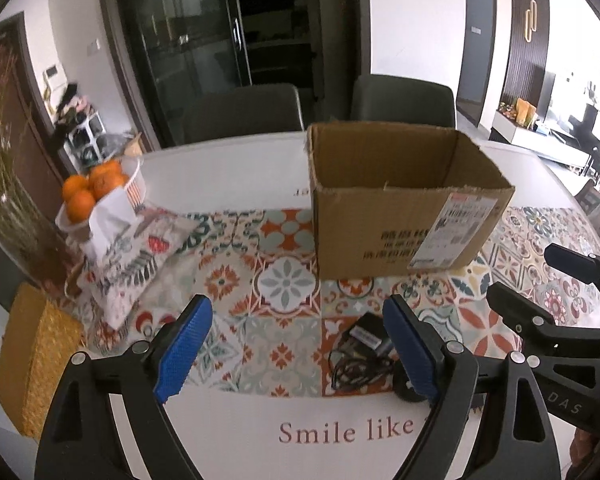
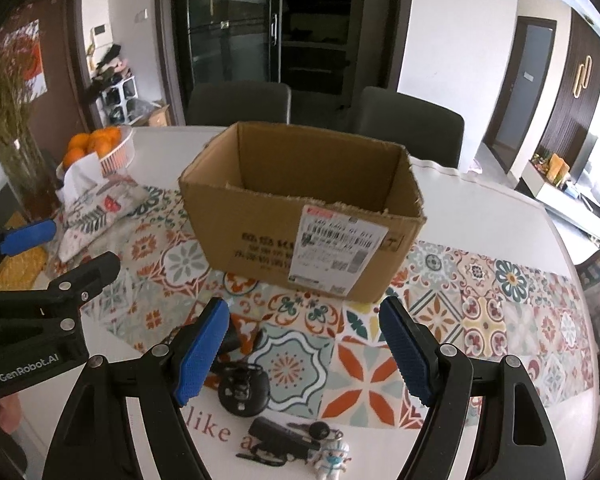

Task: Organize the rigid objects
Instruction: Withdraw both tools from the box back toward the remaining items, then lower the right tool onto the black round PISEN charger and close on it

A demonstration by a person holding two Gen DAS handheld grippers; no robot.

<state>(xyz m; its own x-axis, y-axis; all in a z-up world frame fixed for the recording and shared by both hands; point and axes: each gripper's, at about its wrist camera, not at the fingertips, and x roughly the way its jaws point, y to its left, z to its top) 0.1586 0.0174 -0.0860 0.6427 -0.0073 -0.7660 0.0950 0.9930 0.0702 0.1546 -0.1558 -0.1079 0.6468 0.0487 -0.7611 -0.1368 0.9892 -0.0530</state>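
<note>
An open cardboard box stands upright on the patterned tablecloth; it also shows in the right wrist view. Its inside looks empty as far as I can see. My left gripper is open above the cloth, with a black charger and cable just inside its right finger. My right gripper is open above a round black object, a black key fob with keys and a small white figurine keychain. Each gripper shows at the edge of the other's view.
A bowl of oranges, a patterned tissue pouch, a yellow woven box and a vase of dried stems stand at the left. Two dark chairs are behind the table. The table edge curves at the right.
</note>
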